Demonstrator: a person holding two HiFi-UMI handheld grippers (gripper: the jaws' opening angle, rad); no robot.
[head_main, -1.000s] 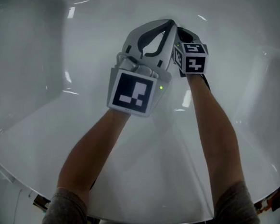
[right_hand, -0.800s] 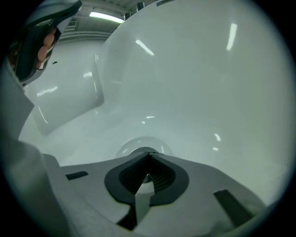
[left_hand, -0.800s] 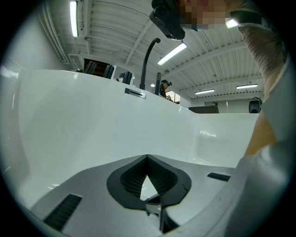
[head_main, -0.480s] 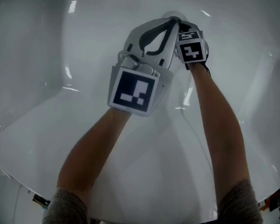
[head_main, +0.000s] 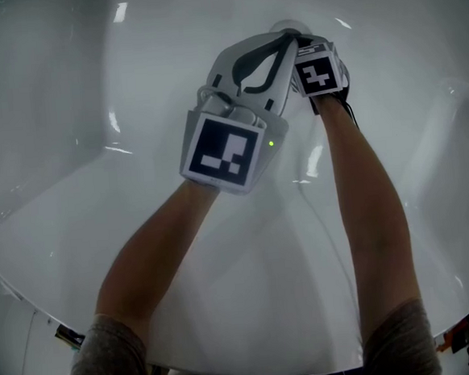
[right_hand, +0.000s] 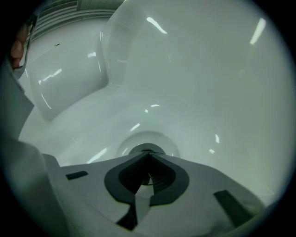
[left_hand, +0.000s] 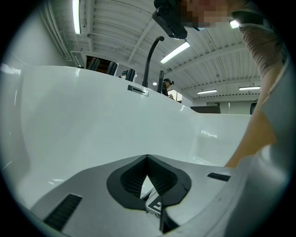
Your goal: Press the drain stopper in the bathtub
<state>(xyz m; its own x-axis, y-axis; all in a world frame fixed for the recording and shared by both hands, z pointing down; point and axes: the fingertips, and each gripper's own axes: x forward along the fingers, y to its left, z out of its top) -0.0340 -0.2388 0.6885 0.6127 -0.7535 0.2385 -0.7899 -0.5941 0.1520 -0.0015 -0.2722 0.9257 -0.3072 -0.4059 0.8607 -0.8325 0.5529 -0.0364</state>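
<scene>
White bathtub walls curve up on every side. The right gripper has its jaws pressed together with nothing pinched. Just beyond their tips sits the round drain stopper in its shallow recess - contact cannot be made out. The left gripper is also shut tip to tip and empty - ahead of its jaws rises the tub wall, with a dark faucet on the rim above.

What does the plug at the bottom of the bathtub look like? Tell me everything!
The drain stopper is a round cap, dark and metal-looking, sitting in a shallow round dip in the bathtub floor. Only its far edge shows: the right gripper, jaws shut, covers the rest. I can't tell if they touch.
</scene>
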